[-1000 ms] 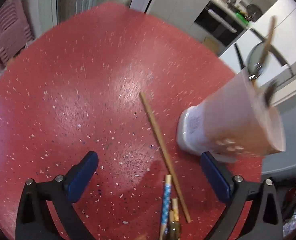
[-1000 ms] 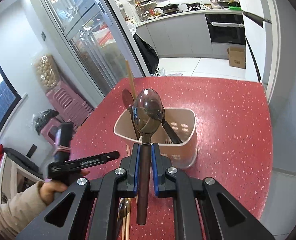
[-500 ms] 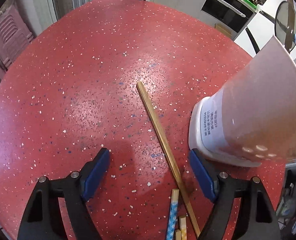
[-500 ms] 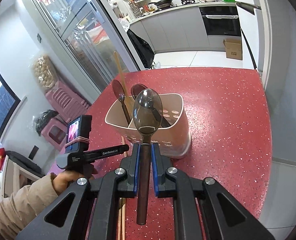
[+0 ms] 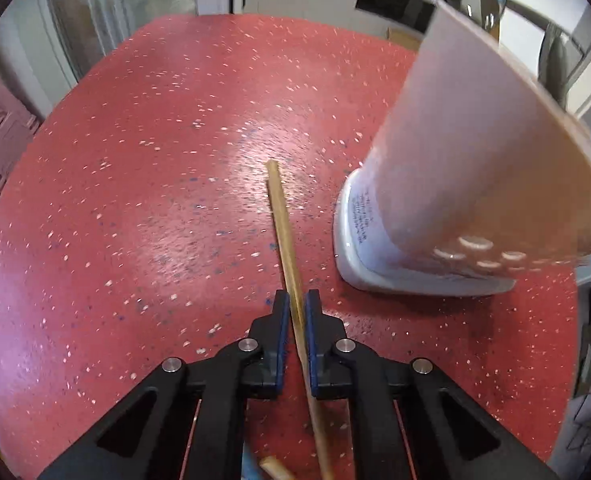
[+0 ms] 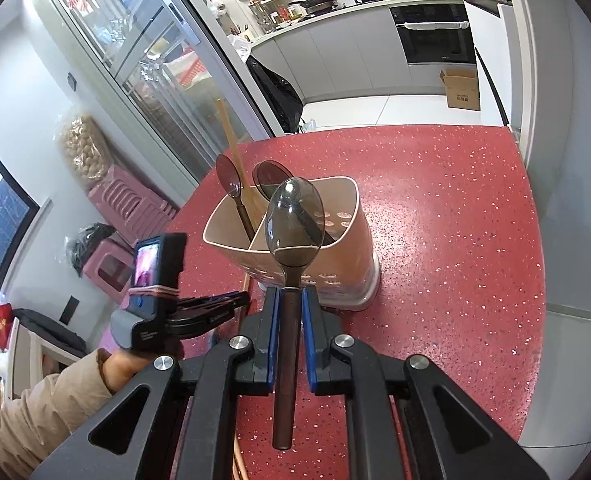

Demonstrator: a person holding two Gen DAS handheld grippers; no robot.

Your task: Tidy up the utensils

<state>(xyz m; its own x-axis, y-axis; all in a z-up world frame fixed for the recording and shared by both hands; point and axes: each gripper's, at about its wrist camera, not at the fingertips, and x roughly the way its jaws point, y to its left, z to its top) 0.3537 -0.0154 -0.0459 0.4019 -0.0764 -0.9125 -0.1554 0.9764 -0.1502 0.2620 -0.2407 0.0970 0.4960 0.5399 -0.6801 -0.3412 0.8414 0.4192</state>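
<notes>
My left gripper (image 5: 296,300) is shut on a wooden chopstick (image 5: 281,216) that lies on the red speckled table (image 5: 135,200), just left of the beige utensil holder (image 5: 467,168). My right gripper (image 6: 288,294) is shut on a dark translucent spoon (image 6: 294,216) and holds it upright, bowl up, in front of the holder (image 6: 335,268). The holder has two dark spoons (image 6: 228,172) and a wooden chopstick (image 6: 231,140) standing in it. The left gripper also shows in the right wrist view (image 6: 215,308), low beside the holder.
More chopstick ends (image 5: 273,466) lie on the table under my left gripper. The table's right edge (image 6: 535,240) is close to the holder. Pink stools (image 6: 127,208) and a glass cabinet (image 6: 143,60) stand beyond the table's left side.
My left gripper has moved over the wooden chopstick and shut on it. My right gripper, still holding the spoon, has drawn a little back from the holder.
</notes>
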